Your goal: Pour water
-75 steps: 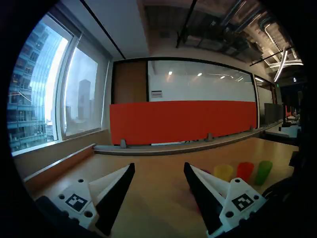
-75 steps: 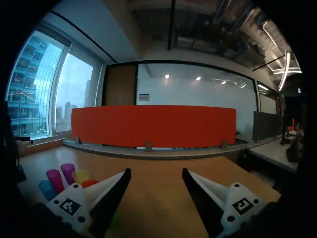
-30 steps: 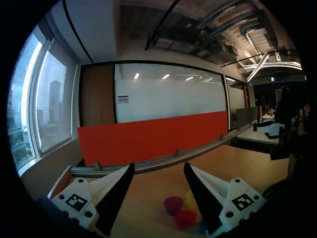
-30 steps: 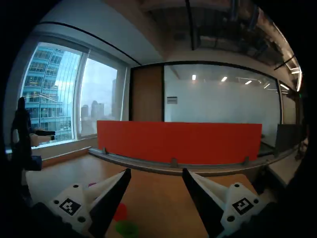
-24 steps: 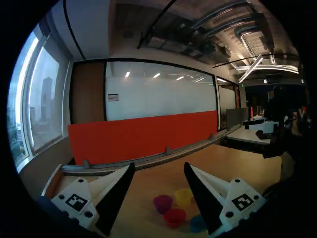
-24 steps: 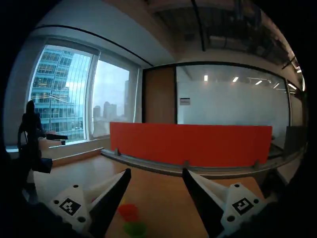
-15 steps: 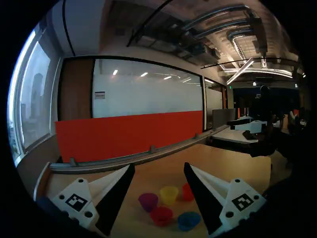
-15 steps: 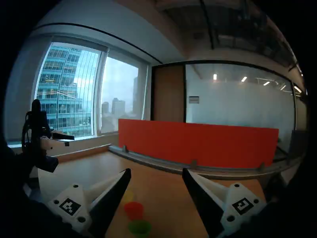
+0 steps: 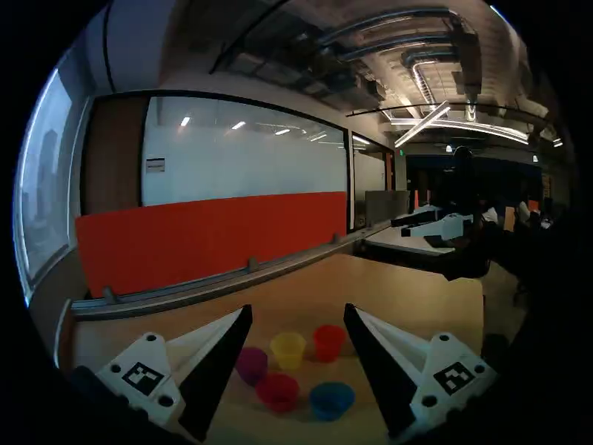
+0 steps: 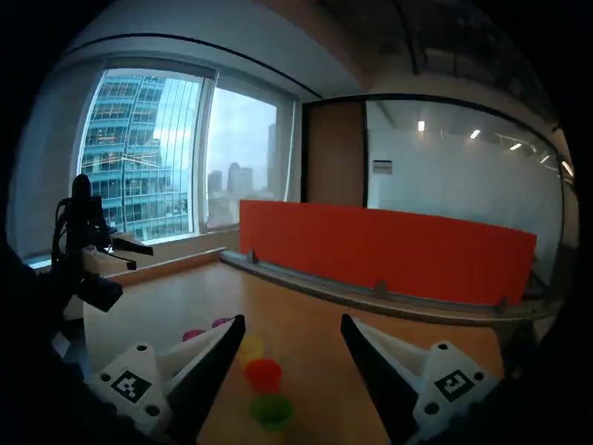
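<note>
In the left gripper view the left gripper [image 9: 296, 308] is hanging over the desk [image 9: 415, 289], its jaws standing apart and holding nothing; just ahead of them, on the near side of the divider [image 9: 207, 237], five cups are sitting in a cluster; the blue cup [image 9: 331, 399] and pink cup [image 9: 278, 389] are standing farthest from the divider; the purple cup [image 9: 252, 363], yellow cup [image 9: 287, 348] and red cup [image 9: 328, 341] are forming a row closer to it, all well short of it.

In the right gripper view the right gripper [image 10: 291, 319] is hovering over the same desk with its jaws apart and empty; the green cup [image 10: 271, 409] is sitting farthest from the divider, the red and yellow cups lining up beyond it toward the divider; the left gripper is showing off the divider's left end, before the window [image 10: 148, 170].
</note>
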Action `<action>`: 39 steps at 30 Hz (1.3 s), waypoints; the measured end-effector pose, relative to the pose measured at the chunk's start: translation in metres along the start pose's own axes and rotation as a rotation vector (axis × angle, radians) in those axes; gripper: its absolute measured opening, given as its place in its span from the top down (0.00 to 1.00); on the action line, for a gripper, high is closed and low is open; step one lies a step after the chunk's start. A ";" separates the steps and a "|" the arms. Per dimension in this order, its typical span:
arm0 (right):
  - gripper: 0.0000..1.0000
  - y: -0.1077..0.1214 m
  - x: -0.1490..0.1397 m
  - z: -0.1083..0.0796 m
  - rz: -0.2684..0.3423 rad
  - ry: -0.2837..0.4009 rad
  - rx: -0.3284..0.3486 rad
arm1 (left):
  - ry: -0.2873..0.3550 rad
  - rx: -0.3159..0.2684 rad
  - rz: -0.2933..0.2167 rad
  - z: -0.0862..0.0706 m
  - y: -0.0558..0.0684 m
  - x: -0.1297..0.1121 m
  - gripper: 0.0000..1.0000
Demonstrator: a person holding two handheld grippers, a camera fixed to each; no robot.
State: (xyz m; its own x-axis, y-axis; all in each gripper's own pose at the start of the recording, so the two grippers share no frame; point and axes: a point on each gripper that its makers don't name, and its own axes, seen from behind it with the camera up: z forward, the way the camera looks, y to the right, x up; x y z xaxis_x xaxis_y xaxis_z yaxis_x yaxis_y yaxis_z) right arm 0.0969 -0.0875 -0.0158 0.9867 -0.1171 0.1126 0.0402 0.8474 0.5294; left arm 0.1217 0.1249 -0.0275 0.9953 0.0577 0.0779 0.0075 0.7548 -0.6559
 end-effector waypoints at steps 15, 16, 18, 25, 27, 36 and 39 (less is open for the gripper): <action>0.00 -0.001 -0.038 -0.001 0.021 -0.094 0.033 | -0.101 -0.078 0.007 0.005 0.019 -0.052 0.08; 0.00 -0.001 -0.041 0.000 0.022 -0.098 0.037 | -0.107 -0.081 0.009 0.006 0.020 -0.055 0.08; 0.00 -0.002 -0.046 0.001 0.022 -0.109 0.042 | -0.118 -0.087 0.013 0.009 0.022 -0.063 0.08; 0.00 -0.001 -0.066 0.008 0.002 -0.152 0.045 | -0.148 -0.121 0.014 0.015 0.032 -0.087 0.08; 0.00 -0.001 -0.073 0.010 -0.005 -0.163 0.043 | -0.158 -0.127 0.012 0.017 0.034 -0.094 0.08; 0.00 -0.004 -0.103 0.019 -0.025 -0.213 0.052 | -0.231 -0.163 0.005 0.026 0.041 -0.131 0.08; 0.00 -0.005 -0.113 0.022 -0.029 -0.231 0.052 | -0.263 -0.172 0.005 0.029 0.044 -0.146 0.08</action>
State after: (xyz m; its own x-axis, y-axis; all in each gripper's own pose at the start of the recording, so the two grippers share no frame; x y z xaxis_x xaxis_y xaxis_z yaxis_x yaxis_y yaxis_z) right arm -0.0187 -0.0901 -0.0129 0.9229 -0.2616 0.2827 0.0540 0.8146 0.5774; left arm -0.0257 0.1687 -0.0465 0.9362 0.2453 0.2516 0.0415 0.6339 -0.7723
